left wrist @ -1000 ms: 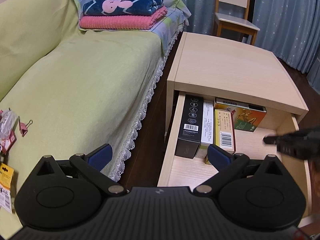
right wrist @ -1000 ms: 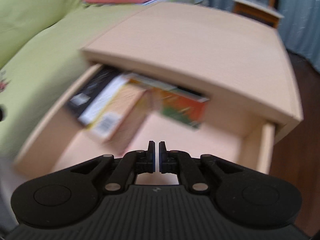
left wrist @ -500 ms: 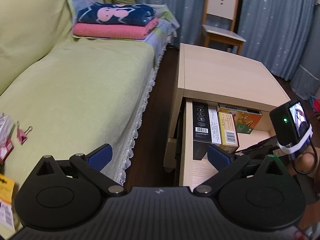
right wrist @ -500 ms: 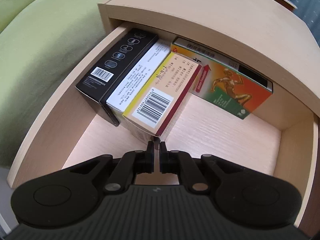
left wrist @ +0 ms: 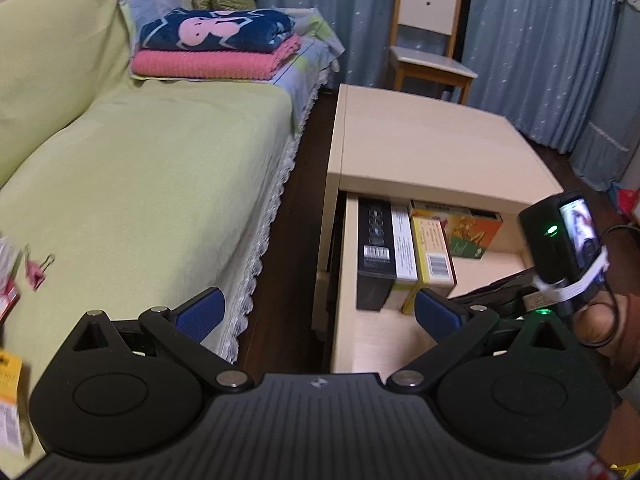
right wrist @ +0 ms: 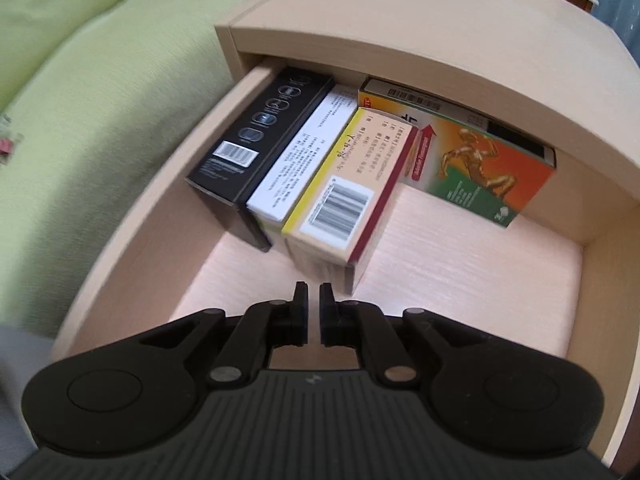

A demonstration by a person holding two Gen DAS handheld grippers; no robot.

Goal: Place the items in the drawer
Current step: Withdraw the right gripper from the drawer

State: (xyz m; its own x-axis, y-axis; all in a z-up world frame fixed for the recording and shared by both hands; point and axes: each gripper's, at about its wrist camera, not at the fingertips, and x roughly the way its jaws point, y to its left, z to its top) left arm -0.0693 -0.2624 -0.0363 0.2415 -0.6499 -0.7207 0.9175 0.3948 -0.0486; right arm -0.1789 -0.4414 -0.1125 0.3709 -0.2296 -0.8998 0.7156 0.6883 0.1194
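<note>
Right gripper (right wrist: 313, 304) is being held low over the drawer (right wrist: 132, 216) front, fingers nearly closed, gripping nothing; since a second ago it's been brought in closer. Left gripper (left wrist: 316, 312) is being kept wide open, empty, and has been pulled back from the drawer. Further in, four boxes (right wrist: 320, 168) are lying at the drawer's back-left. Binder clip (left wrist: 37, 270) is lying on the sofa (left wrist: 160, 184), left of the drawer.

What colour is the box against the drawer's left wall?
Black, with a white barcode label: the black box, clearest in the right wrist view.
</note>
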